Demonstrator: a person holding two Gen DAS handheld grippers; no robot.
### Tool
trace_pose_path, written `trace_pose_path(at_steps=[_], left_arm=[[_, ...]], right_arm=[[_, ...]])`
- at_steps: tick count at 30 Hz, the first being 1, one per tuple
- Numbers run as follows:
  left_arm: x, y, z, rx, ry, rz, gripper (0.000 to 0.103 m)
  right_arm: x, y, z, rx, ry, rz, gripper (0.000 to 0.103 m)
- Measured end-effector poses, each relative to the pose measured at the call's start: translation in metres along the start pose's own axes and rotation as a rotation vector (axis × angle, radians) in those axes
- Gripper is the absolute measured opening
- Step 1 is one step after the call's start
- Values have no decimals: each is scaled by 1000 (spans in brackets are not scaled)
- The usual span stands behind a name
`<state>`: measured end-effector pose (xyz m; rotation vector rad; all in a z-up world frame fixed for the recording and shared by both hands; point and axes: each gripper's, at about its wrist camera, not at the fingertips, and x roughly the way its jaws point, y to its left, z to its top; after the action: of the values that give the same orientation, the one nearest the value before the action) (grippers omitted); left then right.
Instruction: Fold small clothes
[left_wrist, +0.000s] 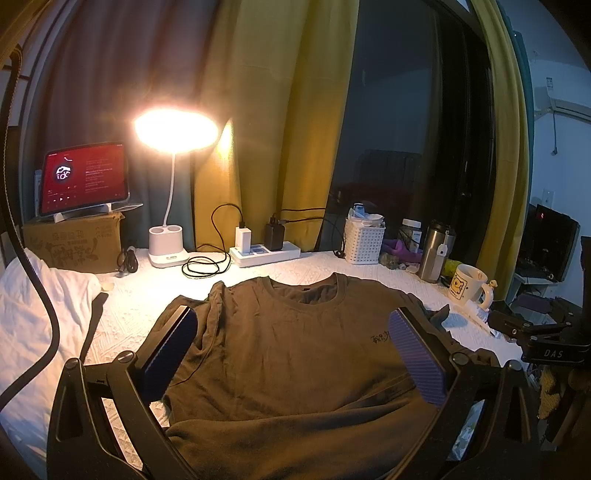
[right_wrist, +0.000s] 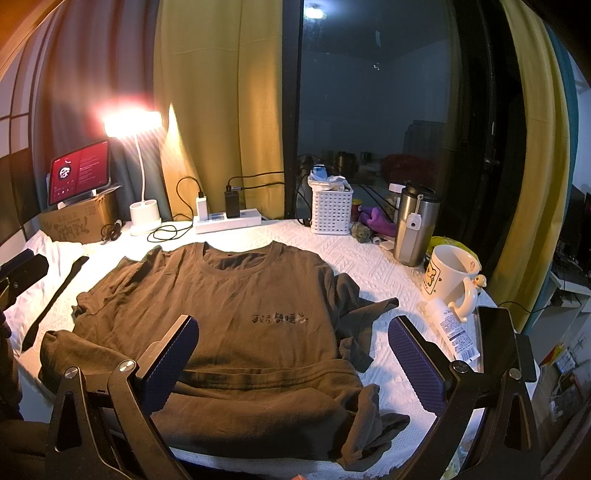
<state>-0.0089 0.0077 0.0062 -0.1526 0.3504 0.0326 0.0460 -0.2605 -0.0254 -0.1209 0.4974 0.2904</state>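
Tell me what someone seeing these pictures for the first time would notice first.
Probably the glaring desk lamp at the back left, beside a tablet glowing red on a cardboard box. Then the brown T-shirt spread face up across the white table cover, with the open left gripper and right gripper poised over it.

White quilted tabletop (right_wrist: 369, 258) carries brown T-shirt (right_wrist: 207, 295), lamp (right_wrist: 144, 218), power strip (right_wrist: 227, 221), basket (right_wrist: 330, 212), mug (right_wrist: 448, 275)
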Motion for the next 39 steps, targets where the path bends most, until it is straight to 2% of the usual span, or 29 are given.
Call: trace_pose_path(at_steps=[5, 12, 22, 31, 39], left_arm=[[3, 0, -4, 6, 11, 0, 102], [29, 4, -6, 4, 76, 16, 102], [96, 11, -5, -38, 210, 46, 102], [152, 3, 8, -44, 301, 63, 102], [202, -1, 7, -62, 381, 70, 102]], right_arm=[[5, -3, -4, 0, 12, 1, 103], [29, -14, -4, -2, 48, -16, 103], [92, -53, 5, 29, 144, -62, 103], [140, -92, 21, 60, 213, -82, 103], [187, -123, 26, 68, 282, -66, 102]])
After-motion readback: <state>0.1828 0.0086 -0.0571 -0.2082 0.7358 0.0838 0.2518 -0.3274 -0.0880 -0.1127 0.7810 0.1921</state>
